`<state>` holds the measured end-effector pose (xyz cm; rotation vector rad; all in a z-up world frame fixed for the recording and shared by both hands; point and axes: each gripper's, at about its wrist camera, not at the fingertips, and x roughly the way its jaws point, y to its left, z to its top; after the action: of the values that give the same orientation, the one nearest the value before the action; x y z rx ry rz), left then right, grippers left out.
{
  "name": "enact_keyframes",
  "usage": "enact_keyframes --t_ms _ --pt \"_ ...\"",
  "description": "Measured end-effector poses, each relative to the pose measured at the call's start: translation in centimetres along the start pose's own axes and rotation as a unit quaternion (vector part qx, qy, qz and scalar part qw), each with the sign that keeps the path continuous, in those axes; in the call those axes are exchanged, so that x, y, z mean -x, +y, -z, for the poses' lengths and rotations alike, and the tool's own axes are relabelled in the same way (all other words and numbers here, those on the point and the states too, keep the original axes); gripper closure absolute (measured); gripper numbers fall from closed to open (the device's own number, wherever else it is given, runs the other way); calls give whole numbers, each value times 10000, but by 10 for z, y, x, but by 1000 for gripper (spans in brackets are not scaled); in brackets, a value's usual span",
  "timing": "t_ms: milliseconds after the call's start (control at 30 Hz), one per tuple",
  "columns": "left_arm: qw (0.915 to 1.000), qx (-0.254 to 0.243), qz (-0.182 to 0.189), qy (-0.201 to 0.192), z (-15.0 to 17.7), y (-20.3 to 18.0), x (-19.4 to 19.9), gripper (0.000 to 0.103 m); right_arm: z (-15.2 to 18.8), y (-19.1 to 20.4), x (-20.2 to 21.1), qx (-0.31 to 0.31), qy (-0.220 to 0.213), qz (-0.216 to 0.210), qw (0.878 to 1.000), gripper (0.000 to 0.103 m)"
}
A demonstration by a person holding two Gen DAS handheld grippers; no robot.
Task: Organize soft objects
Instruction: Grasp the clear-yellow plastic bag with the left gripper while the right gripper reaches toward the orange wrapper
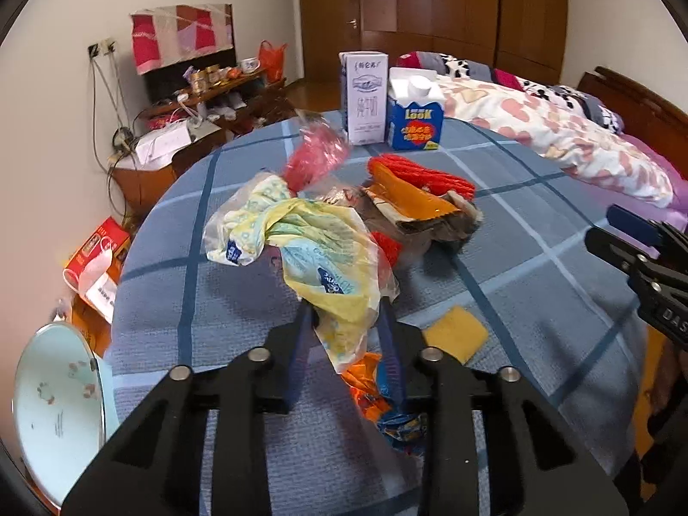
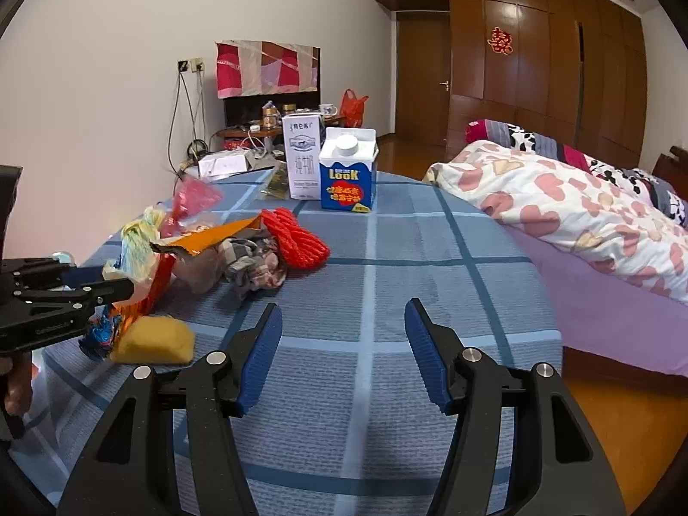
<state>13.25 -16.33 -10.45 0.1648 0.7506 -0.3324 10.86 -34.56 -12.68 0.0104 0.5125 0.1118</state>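
My left gripper (image 1: pixel 344 306) is shut on a crumpled yellow-green plastic bag (image 1: pixel 309 236), held up over the blue checked tablecloth (image 1: pixel 537 258). Under it lies an orange-and-blue snack wrapper (image 1: pixel 378 400), with a yellow sponge (image 1: pixel 456 335) to its right. Farther back is a heap: a pink plastic bag (image 1: pixel 316 150), a red knitted piece (image 2: pixel 296 236), an orange wrapper (image 1: pixel 413 202) and a grey checked cloth (image 2: pixel 253 266). My right gripper (image 2: pixel 344 307) stands open over bare tablecloth, nothing between its fingers. The left gripper (image 2: pixel 107 290) shows at the left edge of the right wrist view.
Two upright cartons, a white one (image 2: pixel 303 157) and a blue one (image 2: pixel 348 172), stand at the table's far side. A bed with a heart-patterned quilt (image 2: pixel 559 206) runs along the right. A pale blue basin (image 1: pixel 56 408) sits low on the left, a cluttered cabinet (image 1: pixel 206 99) beyond.
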Motion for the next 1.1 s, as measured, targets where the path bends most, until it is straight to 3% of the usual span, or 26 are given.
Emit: enact_keyframes --t_ms 233,433,600,767,967,1100 --pt "9990 -191 -113 -394 -1 19 43 82 -17 21 0 2 -100 -241 9997 44" --pt "9955 -140 -675 -656 7 57 72 82 -50 68 -13 145 -192 -601 9979 44" --pt "9948 147 -883 -477 23 88 63 82 -68 103 -49 173 142 -757 9969 44" --pt "9951 302 -885 -331 37 106 57 82 -60 109 -77 112 714 -738 9946 45" --pt "9953 301 -857 -325 44 111 58 82 -47 110 -82 169 1078 -881 9901 64" --pt "9954 301 -839 -350 43 110 61 82 -46 114 -77 229 994 -974 9900 80"
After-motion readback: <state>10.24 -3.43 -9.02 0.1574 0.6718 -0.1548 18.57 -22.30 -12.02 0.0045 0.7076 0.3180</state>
